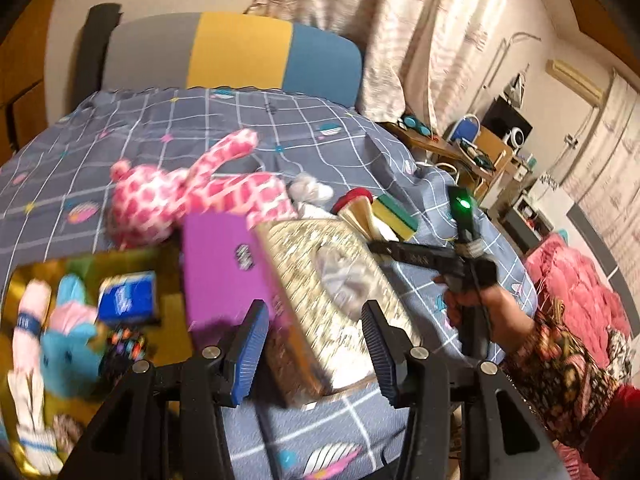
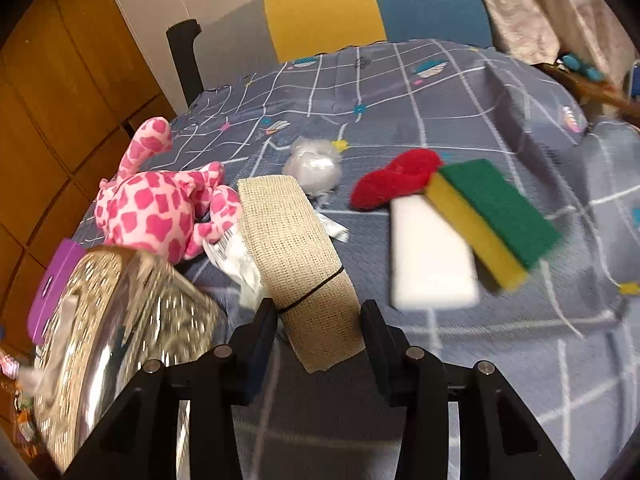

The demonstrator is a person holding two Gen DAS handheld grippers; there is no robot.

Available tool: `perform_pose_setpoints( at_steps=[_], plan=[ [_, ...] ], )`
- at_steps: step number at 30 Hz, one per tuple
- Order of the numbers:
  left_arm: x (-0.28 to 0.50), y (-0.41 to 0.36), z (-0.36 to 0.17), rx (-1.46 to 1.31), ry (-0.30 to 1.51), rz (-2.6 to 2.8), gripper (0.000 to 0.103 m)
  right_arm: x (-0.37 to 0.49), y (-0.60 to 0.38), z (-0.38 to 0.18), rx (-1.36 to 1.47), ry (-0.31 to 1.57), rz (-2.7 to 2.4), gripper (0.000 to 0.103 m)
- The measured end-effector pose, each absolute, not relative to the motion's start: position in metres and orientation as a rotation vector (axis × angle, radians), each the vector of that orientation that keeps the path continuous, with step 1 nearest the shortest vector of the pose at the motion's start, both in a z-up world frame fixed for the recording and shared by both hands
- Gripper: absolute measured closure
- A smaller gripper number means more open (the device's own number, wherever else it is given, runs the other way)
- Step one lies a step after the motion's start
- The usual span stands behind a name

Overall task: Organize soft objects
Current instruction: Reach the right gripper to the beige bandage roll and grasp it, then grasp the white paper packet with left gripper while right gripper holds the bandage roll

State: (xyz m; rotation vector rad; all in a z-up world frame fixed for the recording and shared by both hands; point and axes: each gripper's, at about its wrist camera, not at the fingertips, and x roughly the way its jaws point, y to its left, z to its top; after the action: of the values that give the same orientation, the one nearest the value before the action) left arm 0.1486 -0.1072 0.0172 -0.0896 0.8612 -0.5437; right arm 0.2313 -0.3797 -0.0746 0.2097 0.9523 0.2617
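Bedroom interior: bed covered with a grey-blue bedspread with white grid lines (image 2: 460,344), backed by a padded headboard in grey, yellow and blue panels (image 1: 240,54). Patterned cream curtains (image 1: 420,32) at the far side; cluttered wooden side table (image 1: 448,148) beyond the bed's edge; wooden cabinet fronts (image 2: 60,92) along the left wall in the right wrist view.

Loose on the bedspread: pink-and-white spotted plush giraffe (image 2: 160,204), crumpled clear plastic bag (image 2: 314,166), red fuzzy cloth (image 2: 394,178), white foam block (image 2: 430,256), yellow sponge with green scouring layer (image 2: 492,220) lying against the block's far edge.

Containers: shiny gold box (image 1: 168,280) at lower left of the left wrist view, holding a light blue plush toy (image 1: 68,344), a pink-and-white rolled sock (image 1: 30,320), a blue tissue pack (image 1: 128,296) and small dark items, blurred.

Left gripper (image 1: 314,344): jaws partly closed on a glittery silver tissue box with a purple end panel (image 1: 332,280), tissue showing at its slot, box tilted and blurred, beside the gold box.

Right gripper (image 2: 318,328): held in a hand (image 1: 486,316) with a patterned sleeve; jaws narrow, flanking a beige woven bandage roll bound with a black band (image 2: 296,252); firm pad contact cannot be confirmed.
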Motion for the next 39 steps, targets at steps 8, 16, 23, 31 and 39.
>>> perform_pose_setpoints(
  at_steps=[8,16,23,31,39],
  plan=[
    [0.211,-0.172,0.039,-0.016,0.933,-0.551,0.038,0.188,-0.426,-0.063,0.187,0.978,0.208,0.060],
    [0.272,-0.259,0.013,0.215,1.072,-0.500,0.033,0.160,-0.461,-0.083,0.242,1.002,0.199,0.059],
    [0.323,-0.306,-0.029,0.363,1.209,-0.436,0.030,0.162,-0.452,-0.074,0.227,1.017,0.215,0.059],
    [0.364,-0.332,-0.088,0.480,1.362,-0.378,0.027,0.164,-0.450,-0.076,0.296,1.051,0.233,0.059],
    [0.382,-0.335,-0.110,0.486,1.411,-0.334,0.020,0.163,-0.444,-0.068,0.298,1.032,0.264,0.059]
  ],
)
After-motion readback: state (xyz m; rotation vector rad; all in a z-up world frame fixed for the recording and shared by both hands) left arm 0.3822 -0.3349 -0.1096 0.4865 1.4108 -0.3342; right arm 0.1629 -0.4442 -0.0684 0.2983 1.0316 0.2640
